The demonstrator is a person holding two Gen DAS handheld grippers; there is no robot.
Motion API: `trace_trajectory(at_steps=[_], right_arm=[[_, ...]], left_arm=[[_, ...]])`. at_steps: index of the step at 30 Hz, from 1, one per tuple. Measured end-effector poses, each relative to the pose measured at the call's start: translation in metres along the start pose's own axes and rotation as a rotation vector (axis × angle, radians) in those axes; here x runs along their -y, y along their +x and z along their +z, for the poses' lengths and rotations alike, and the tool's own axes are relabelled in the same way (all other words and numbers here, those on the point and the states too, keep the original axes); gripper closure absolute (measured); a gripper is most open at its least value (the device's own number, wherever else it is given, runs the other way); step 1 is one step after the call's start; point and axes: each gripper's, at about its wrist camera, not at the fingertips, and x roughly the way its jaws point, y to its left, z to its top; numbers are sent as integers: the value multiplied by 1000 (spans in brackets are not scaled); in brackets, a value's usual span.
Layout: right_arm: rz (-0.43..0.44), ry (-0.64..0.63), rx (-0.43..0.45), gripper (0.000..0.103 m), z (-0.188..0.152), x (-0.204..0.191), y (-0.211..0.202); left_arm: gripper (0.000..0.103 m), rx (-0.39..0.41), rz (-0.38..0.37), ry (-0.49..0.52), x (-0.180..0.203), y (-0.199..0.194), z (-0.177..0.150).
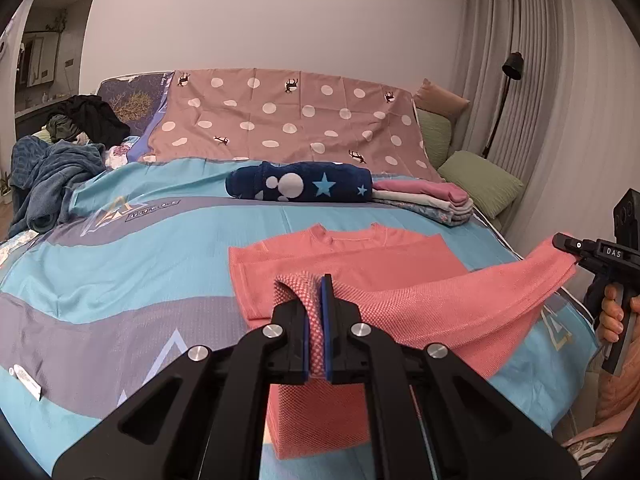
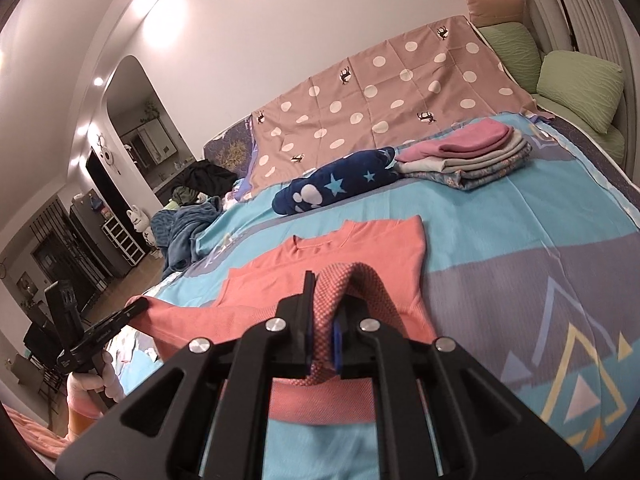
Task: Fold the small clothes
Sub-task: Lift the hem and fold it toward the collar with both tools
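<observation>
Left wrist view: the left gripper (image 1: 316, 312) is clamped on a bunched corner of the coral knit shirt (image 1: 344, 252), the fabric pinched between its blue-lined fingers (image 1: 326, 320). The shirt's collar end lies flat on the bedspread (image 1: 140, 248), toward the near edge of the bed, while its lower hem is lifted off the bed and stretched in a sagging band across to the right gripper (image 1: 568, 246), which grips the other corner out past the right edge of the bed. A bare hand (image 1: 614, 314) wraps that gripper's handle.

Right wrist view: the right gripper (image 2: 324, 320) is closed tight on a fold of the same shirt (image 2: 344, 256), and the hem runs left to the left gripper (image 2: 138, 306), which pinches the far corner beyond the left edge of the bed.

Further up the bed, near its middle, lies a rolled navy blanket with stars (image 1: 298, 186), and touching its right end sits a stack of folded clothes (image 1: 428, 200) with a pink piece on top. A brown polka-dot sheet (image 1: 288, 116) covers the head of the bed. Green cushions (image 1: 480, 180) sit just off the far right corner, and a heap of loose clothes (image 1: 60, 160) lies at the far left corner.
</observation>
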Motion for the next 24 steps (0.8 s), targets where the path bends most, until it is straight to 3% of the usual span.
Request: trace_trajectory(at_steps=[7, 24], right_arm=[[-14, 18, -4, 96, 19, 12, 28], [-46, -7, -40, 95, 58, 32, 105]], left_arm=[[99, 7, 9, -5, -5, 23, 22], [98, -20, 123, 94, -3, 98, 58]])
